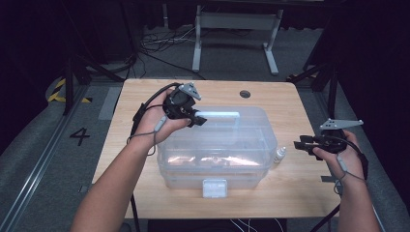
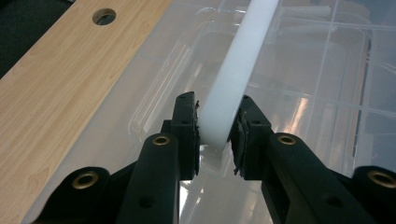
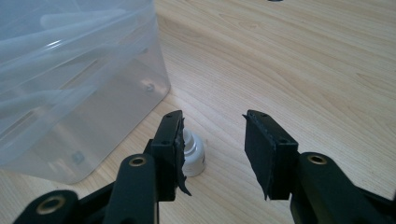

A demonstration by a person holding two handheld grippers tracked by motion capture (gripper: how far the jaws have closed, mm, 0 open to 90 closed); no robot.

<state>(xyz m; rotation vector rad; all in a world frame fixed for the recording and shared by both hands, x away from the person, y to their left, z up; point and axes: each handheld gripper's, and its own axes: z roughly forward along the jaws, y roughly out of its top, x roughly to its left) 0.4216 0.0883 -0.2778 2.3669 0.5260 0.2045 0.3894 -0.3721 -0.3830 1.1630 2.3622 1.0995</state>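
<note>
A clear plastic storage box [image 1: 212, 164] stands in the middle of the wooden table [image 1: 300, 193], with a white latch [image 1: 214, 187] on its front. My left gripper [image 1: 197, 118] reaches over the lid from the left. In the left gripper view its pads [image 2: 187, 126] press on both sides of the lid's white handle [image 2: 238, 60], so my left gripper [image 2: 215, 128] is shut on it. A small white bottle [image 1: 280, 154] stands on the table by the box's right wall. My right gripper [image 3: 212, 121] hovers open just right of the bottle [image 3: 194, 156], which its left jaw partly hides.
A round hole [image 1: 245, 94] is cut in the table near its far edge. Beyond the table stand a white metal frame [image 1: 237, 29] and cables on the grey floor. Bare wood lies to the right of the box [image 3: 70, 93].
</note>
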